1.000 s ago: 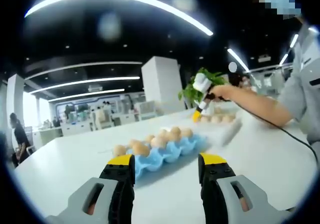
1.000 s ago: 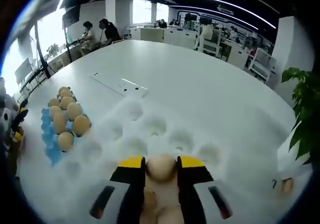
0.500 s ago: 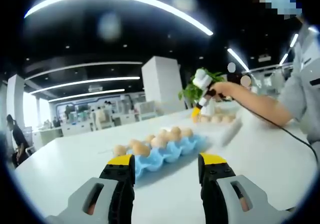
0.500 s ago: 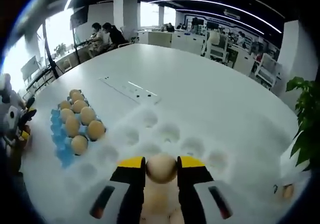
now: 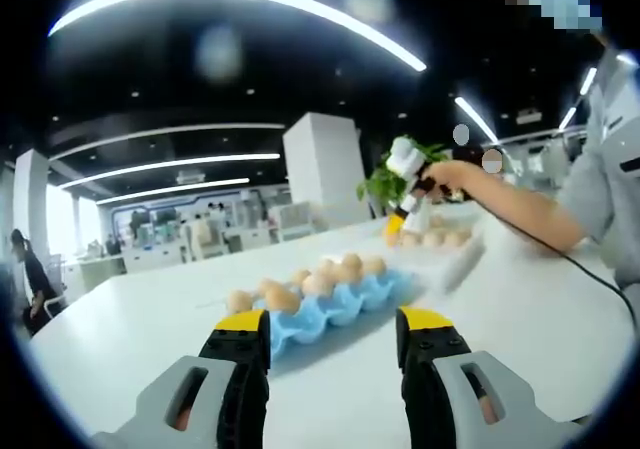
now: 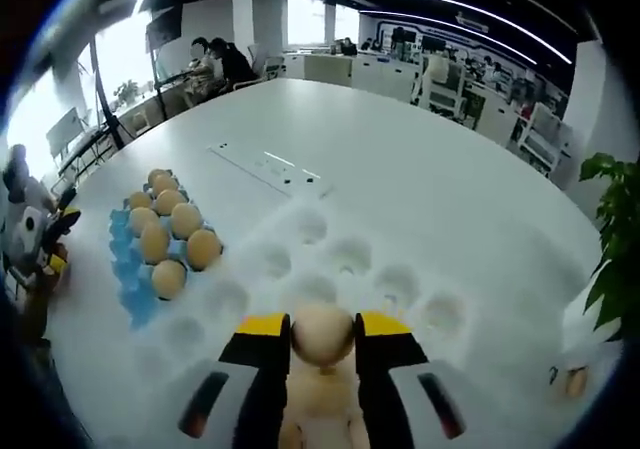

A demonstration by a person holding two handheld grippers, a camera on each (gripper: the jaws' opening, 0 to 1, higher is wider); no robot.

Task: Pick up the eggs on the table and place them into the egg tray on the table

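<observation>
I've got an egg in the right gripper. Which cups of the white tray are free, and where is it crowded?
The white tray has bare cups ahead of the right gripper, which is shut on an egg. Eggs already sit in the cups just below the jaws. The blue tray to the left is crowded with eggs. The table beyond is bare.

Grey fingers with yellow tips; person's grey sleeve.

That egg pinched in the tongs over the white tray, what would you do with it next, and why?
Probably ease the right tongs down and forward to an empty cup of the white egg tray, then open. The egg is held between the jaws, above the tray, and the cups ahead look empty. The blue tray off to the side already holds eggs, and the left tongs are open, holding nothing.
</observation>
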